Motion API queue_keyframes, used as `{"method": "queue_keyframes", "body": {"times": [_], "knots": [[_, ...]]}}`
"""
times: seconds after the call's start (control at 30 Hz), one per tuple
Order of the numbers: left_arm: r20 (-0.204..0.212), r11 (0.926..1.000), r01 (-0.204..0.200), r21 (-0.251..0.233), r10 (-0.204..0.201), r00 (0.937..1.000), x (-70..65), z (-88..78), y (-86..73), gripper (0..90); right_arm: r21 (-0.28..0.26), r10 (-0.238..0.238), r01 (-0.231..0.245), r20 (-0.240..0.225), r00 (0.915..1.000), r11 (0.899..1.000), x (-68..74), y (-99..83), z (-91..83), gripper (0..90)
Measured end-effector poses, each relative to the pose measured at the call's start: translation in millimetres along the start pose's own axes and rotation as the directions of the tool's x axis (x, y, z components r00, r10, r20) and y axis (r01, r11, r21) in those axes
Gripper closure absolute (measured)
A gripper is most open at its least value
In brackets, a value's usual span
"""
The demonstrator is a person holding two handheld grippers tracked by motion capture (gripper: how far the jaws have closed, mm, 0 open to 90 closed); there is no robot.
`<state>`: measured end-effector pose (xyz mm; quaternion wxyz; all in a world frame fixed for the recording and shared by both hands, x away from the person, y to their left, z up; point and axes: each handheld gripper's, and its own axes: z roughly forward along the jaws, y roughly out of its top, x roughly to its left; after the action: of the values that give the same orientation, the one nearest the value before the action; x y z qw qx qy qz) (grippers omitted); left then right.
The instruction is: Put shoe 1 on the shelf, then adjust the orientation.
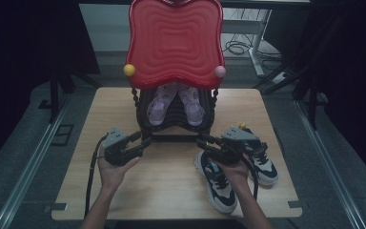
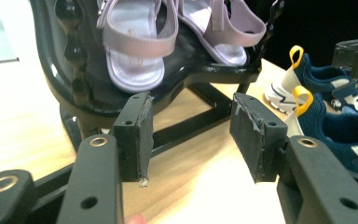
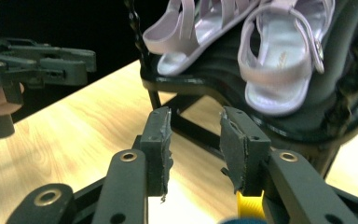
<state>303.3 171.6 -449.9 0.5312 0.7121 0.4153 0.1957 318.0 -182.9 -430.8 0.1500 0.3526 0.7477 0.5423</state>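
Table: a light wooden top fills the middle of the high view, with dark floor around it.
Rack: a black shoe stand sits at the far centre of the table, and a red wavy tray rises over it in the upper middle of the frame.
Balls: a yellow ball at the tray's lower left corner, a pink one at its lower right.
Sandals: a lilac pair rests on the rack's black shelf, toes toward me; in my left gripper view they lie along the top edge.
Sneakers: a navy and cream pair lies on the table at lower right of the high view, partly under my right hand.
My left gripper: left of centre, jaws spread wide and holding nothing, tips just beside the rack's base.
My right gripper: right of centre, jaws parted by a narrower gap, holding nothing, aimed at the rack's base bar.
Yellow loop: a yellow heel tab shows just under my right jaw.
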Motion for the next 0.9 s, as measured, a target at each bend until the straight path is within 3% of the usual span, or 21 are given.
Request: {"method": "queue_keyframes", "body": {"times": [0.43, 0.67, 0.9], "knots": [[-0.018, 0.9998, 0.017, 0.010, -0.017, 0.9997, 2.9, -19.0, -21.4, 49.3, 0.017, 0.011, -0.011, 0.000, 0.9999, 1.000, -2.3, -26.5, -26.0, 61.5], [-0.011, 0.9992, 0.028, 0.030, -0.028, 0.9995, 5.2, -24.8, -31.1, 49.0, 0.028, -0.005, 0.005, -0.006, 1.0000, 1.000, -2.3, -31.4, -35.1, 61.4], [-0.011, 0.9993, 0.028, 0.024, -0.028, 0.9995, 7.1, -29.1, -29.8, 48.6, 0.020, 0.000, 0.000, -0.011, 0.9999, 1.000, -4.2, -32.0, -41.0, 61.5]]}}
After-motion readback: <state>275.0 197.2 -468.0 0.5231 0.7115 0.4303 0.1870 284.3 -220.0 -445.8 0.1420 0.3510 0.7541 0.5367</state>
